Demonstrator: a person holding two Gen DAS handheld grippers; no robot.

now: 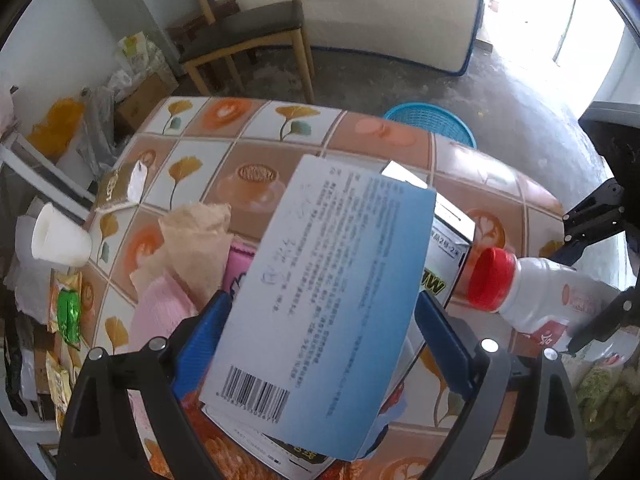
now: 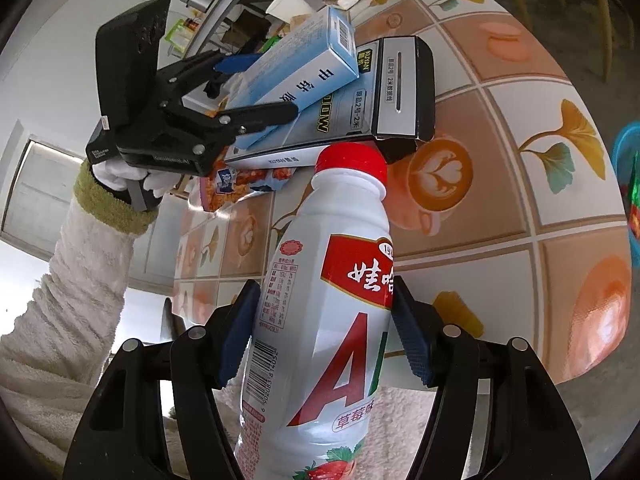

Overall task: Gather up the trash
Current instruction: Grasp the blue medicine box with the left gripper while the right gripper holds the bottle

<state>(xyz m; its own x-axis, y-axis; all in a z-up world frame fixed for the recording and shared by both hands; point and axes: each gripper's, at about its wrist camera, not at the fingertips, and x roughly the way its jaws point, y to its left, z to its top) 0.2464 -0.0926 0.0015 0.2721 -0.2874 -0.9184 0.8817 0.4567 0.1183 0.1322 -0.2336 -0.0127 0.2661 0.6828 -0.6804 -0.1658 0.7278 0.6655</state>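
A pale blue and white carton leans tilted on a larger grey and black box on the tiled table. My left gripper points down over the carton with its jaws wide, one blue pad on each side. I see no pad pressing on it. My right gripper is shut on a white strawberry drink bottle with a red cap, held tilted over the table's near edge.
Crumpled brown paper, a pink packet and a snack bag lie around the boxes. A white cup sits at the table's left edge. A blue basket stands on the floor beyond the table, near a wooden chair.
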